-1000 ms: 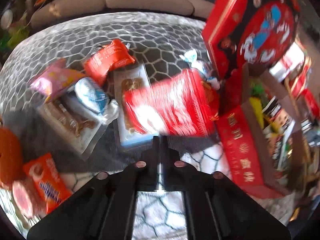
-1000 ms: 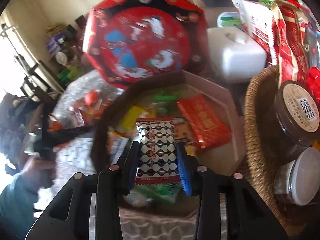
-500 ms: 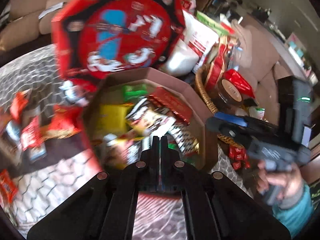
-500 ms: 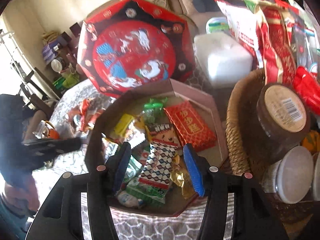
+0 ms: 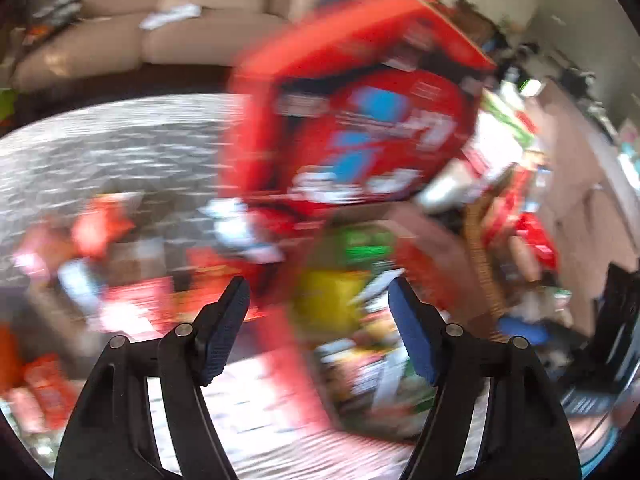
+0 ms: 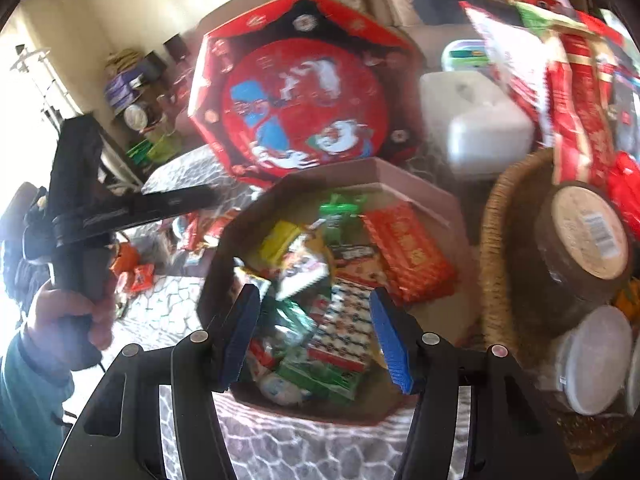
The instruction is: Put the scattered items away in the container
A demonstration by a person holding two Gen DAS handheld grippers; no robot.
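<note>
While both hand-held tools are hanging over the same box, this is how things are lying.

Left gripper: the left gripper (image 5: 318,320) is standing with its blue-padded jaws spread wide and nothing between them; its view is heavily smeared.

Right gripper: the right gripper (image 6: 314,336) is hovering with its jaws wide apart and gripping nothing, just above the near side of the box.

Container: the brown octagonal cardboard box (image 6: 416,188) is sitting on the grey hexagon-patterned tabletop (image 6: 304,448), already holding many snack packs.

Packed items: a diamond-patterned red-and-white packet (image 6: 344,336) is lying between the right jaws in the picture, a flat red packet with gold lettering (image 6: 408,252) is resting at the box's right side, and a yellow packet (image 6: 280,240) is lying toward its left.

Lid: the red octagonal lid with cartoon figures (image 6: 300,92) is leaning upright behind the box.

Scattered items: orange and red snack packets (image 6: 138,276) are lying on the tabletop left of the box, apart from it.

Basket: a woven wicker basket (image 6: 496,240) is standing just right of the box, holding a brown round tub with a barcode label (image 6: 584,236).
</note>
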